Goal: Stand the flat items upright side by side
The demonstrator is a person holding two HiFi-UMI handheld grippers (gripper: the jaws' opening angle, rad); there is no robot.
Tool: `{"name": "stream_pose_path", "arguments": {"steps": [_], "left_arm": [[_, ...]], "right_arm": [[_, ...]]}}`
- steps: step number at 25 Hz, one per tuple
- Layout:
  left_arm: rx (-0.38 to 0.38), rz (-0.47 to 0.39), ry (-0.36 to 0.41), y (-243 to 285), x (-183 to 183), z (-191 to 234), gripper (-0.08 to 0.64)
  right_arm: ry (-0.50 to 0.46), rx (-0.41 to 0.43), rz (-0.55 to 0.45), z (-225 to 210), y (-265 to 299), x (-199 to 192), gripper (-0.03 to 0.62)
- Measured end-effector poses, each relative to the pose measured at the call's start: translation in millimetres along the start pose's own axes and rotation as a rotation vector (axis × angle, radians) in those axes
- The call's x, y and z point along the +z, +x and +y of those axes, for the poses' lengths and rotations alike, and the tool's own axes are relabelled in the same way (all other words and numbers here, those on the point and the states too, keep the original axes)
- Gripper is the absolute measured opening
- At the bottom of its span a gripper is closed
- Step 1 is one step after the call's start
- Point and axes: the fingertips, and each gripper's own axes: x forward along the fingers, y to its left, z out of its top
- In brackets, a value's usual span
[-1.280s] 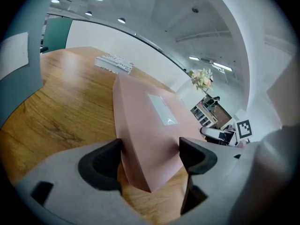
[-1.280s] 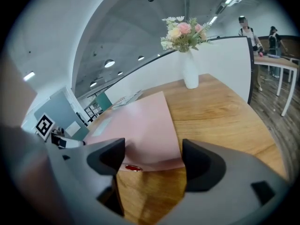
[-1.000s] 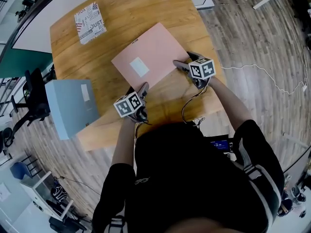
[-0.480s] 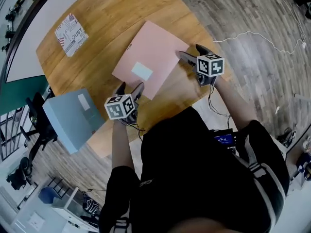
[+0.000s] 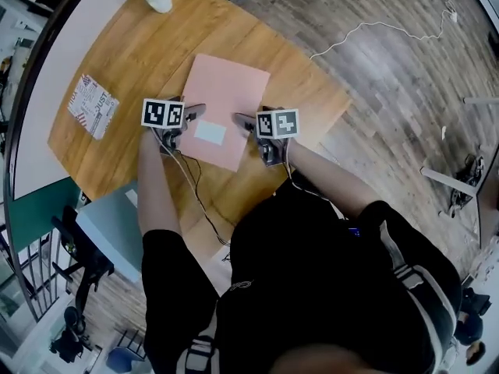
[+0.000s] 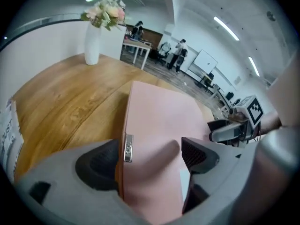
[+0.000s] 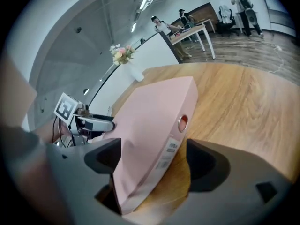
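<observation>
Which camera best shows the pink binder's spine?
Right gripper view: the spine of the pink binder, with label and finger hole, faces that camera up close. Head view shows only the cover from above; left gripper view shows the opposite edge.

Office w/ desks (image 6: pixel 136 45), whiteboard (image 6: pixel 202 62) & strip lights (image 6: pixel 226 28).

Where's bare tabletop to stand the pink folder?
Bare wood between the vase and the pink folder, and, in the head view, right of the folder to the table edge. Tight left, between folder and patterned box.
</observation>
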Motion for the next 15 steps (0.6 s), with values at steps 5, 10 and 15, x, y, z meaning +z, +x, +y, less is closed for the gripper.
{"name": "stream_pose_path", "arguments": {"steps": [5,10,15], "left_arm": [[-0.048,0.037,-0.034,10.7,-6.3,-4.8,0.436],[0.013,-0.039,-0.132,6.8,-17.3,-8.4,0.434],[0.135,-0.17,-0.391,-9.9,-54.7,-27.1,0.428]], "right_arm": [[-0.011,0.0,0.023,-5.0,5.5,-3.2,0.425],[-0.159,0.036,0.109,-6.5,11.9,8.0,0.422],[-0.38,0.145,0.259,-2.0,17.4,21.4,0.419]]}}
